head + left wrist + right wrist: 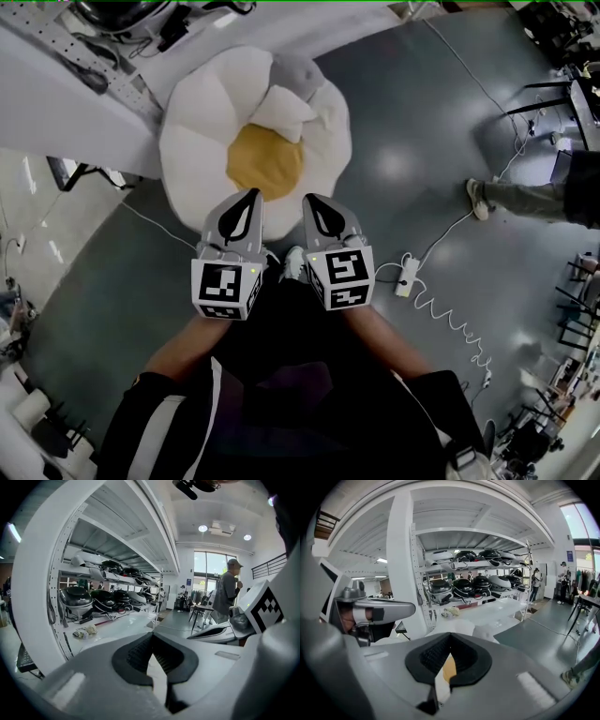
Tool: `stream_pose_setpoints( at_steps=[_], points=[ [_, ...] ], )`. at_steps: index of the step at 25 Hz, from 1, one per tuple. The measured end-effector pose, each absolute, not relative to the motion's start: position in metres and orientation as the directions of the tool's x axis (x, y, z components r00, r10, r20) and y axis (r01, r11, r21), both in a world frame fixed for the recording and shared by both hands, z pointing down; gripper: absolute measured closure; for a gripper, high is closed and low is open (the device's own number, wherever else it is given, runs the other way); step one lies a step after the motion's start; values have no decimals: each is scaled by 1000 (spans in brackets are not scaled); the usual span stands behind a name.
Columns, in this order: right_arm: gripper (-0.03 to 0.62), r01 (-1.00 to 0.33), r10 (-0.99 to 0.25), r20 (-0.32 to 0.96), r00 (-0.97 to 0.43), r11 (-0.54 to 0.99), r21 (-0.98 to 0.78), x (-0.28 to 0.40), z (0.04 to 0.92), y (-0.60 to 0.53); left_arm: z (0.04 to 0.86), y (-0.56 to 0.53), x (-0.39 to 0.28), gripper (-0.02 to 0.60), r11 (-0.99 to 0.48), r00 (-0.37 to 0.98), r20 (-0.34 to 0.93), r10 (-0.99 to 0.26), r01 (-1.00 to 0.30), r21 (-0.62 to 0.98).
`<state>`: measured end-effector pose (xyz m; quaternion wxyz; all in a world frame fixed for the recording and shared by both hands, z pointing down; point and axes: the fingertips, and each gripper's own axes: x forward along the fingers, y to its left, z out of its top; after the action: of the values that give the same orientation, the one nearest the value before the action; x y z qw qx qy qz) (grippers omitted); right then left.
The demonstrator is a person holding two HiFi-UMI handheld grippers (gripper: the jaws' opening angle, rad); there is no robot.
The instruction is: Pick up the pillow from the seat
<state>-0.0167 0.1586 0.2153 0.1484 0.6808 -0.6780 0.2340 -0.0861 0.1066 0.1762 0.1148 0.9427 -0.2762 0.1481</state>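
A flower-shaped seat (202, 122) with white petals and a yellow centre (265, 161) lies on the grey floor. A small white pillow (283, 112) rests on it at the far side of the yellow centre, with a grey cushion (298, 71) behind. My left gripper (251, 195) and right gripper (310, 200) hang side by side over the seat's near edge, short of the pillow. Both are shut and hold nothing. In the left gripper view the left gripper (151, 638) has its jaws together. In the right gripper view the right gripper (450, 638) also has its jaws together, with the yellow centre (448, 668) showing below them.
A white shelving rack (66, 80) with dark helmets borders the seat at the upper left. A power strip (406, 277) with a coiled cable lies on the floor to the right. A person's leg and shoe (483, 199) stand further right, near dark chairs (553, 98).
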Motion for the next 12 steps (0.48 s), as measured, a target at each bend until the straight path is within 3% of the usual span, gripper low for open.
stream_pose_setpoints(
  at_steps=[12],
  points=[
    [591, -996, -812, 583, 14, -63, -65, 2, 245, 90, 210, 30, -71, 577, -830, 814, 344, -468, -539, 144]
  ],
)
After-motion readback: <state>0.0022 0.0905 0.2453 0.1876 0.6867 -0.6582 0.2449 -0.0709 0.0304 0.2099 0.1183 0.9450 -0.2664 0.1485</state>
